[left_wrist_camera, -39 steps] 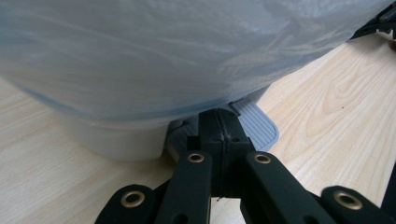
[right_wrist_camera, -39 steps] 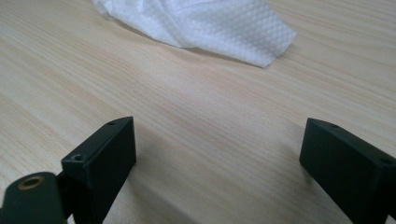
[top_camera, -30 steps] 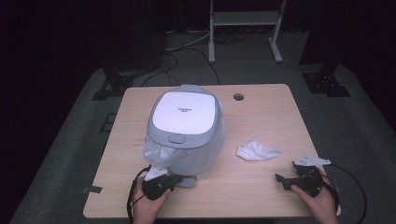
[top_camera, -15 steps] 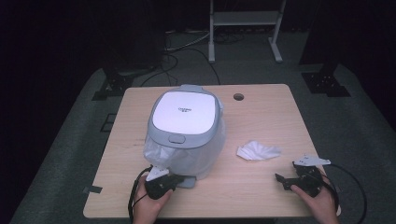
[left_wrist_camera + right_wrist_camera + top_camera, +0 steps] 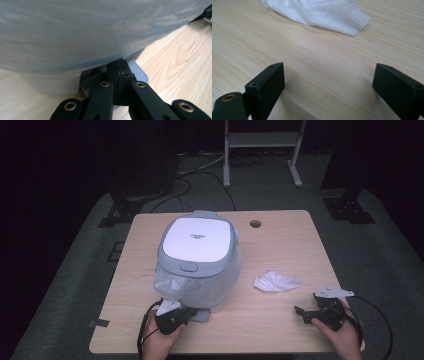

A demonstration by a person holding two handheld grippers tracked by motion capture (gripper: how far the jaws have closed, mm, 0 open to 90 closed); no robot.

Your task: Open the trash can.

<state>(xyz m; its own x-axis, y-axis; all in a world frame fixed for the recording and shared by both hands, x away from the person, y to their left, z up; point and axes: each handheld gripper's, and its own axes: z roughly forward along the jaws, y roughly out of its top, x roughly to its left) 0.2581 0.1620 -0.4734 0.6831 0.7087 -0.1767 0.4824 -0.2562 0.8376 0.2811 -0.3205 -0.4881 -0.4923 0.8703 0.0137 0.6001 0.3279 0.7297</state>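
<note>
A grey bin with a white lid stands left of centre on the wooden table; a clear liner bag bulges around its body. My left gripper lies at the bin's front foot, jaws shut together with nothing between them. In the left gripper view its tips rest over the ribbed grey pedal, under the bag. A crumpled white tissue lies to the right. My right gripper stands open on the table short of the tissue, jaws wide over bare wood.
A round cable hole sits near the table's far edge. A strip of tape hangs at the front left corner. Cables trail from both grippers off the near edge. A white shelf frame stands on the floor behind.
</note>
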